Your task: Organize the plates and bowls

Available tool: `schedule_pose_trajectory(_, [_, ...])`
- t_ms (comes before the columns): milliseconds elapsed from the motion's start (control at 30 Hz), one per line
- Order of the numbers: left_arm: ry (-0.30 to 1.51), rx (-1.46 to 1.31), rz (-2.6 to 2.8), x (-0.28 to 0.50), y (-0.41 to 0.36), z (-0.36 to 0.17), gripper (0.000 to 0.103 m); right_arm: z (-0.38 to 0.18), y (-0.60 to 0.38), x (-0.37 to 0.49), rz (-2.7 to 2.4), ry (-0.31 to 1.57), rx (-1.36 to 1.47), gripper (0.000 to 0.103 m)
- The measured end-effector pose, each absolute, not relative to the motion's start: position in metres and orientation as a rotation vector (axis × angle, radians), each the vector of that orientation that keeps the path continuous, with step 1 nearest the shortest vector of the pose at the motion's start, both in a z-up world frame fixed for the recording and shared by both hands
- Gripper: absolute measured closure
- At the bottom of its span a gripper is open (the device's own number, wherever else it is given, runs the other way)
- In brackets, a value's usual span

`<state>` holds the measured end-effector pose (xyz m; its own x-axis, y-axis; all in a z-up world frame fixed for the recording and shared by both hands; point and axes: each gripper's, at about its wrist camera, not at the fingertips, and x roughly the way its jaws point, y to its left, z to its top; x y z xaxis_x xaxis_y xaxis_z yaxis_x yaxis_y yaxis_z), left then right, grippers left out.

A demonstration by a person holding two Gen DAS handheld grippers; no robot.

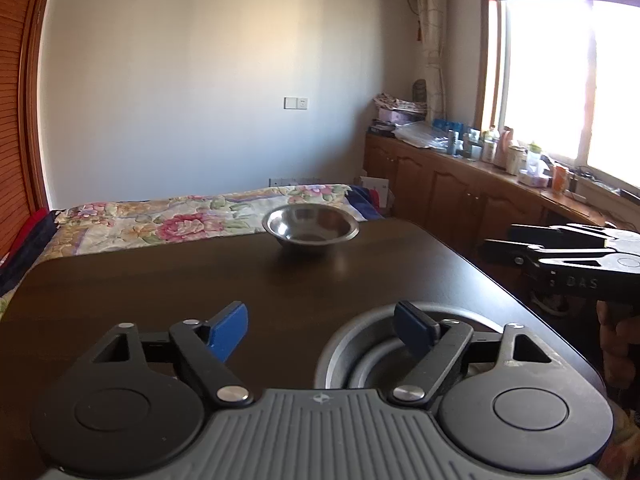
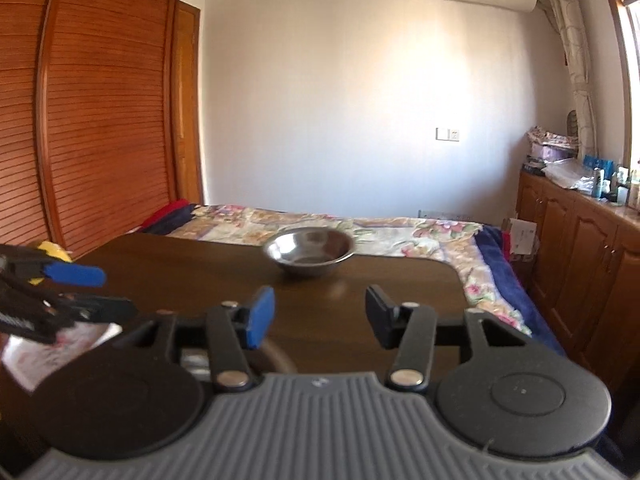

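Observation:
A steel bowl sits near the far edge of the dark wooden table; it also shows in the right wrist view. A grey plate or shallow dish lies at the near right, partly under my left gripper's right finger. My left gripper is open and empty above the table's near side. My right gripper is open and empty, facing the bowl from a distance. The right gripper also shows at the right edge of the left wrist view, and the left gripper shows at the left of the right wrist view.
A bed with a floral cover lies beyond the table. Wooden cabinets with bottles run along the right wall under the window. A slatted wardrobe stands at left. A white floral item lies at the near left of the table.

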<state>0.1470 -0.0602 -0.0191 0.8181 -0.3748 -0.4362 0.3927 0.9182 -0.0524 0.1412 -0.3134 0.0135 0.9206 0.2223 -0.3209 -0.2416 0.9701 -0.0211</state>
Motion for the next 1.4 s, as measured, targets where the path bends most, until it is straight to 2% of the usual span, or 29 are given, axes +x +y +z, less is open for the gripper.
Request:
schedule_pose_trajectory(67, [0.449,0.049,-0.397,0.156,-0.062,-0.014,0.015,0.016,-0.32,0.152,0.232,0.316,-0.073,0.04])
schedule_pose_trajectory(133, [0.443,0.059,-0.388,0.167,-0.064,-0.009,0.013,0.019,-0.326,0.16,0.227,0.308,-0.081,0.029])
schedule_pose_trajectory(333, [0.446,0.087,-0.372,0.192,-0.069,-0.003,0.012,0.02,-0.336,0.185,0.242,0.308,-0.106,0.014])
schedule_pose_trajectory(433, [0.457,0.102,-0.362,0.204,-0.071,-0.004,0.012,0.013,-0.337,0.195,0.254,0.326,-0.107,0.012])
schedule_pose_trajectory(900, [0.523,0.11,-0.403,0.263,-0.08,-0.006,0.013,0.005,-0.334,0.265,0.378,0.414,-0.082,0.012])
schedule_pose_trajectory(1067, [0.559,0.102,-0.409,0.29,-0.092,-0.01,0.023,-0.004,-0.328,0.289,0.41,0.464,-0.061,0.02])
schedule_pose_trajectory(1133, [0.57,0.107,-0.399,0.3,-0.098,-0.014,0.029,-0.008,-0.327,0.298,0.42,0.484,-0.037,0.027])
schedule_pose_trajectory(1400, [0.638,0.061,-0.378,0.339,-0.105,-0.03,0.038,-0.021,-0.318,0.324,0.444,0.538,-0.001,0.038])
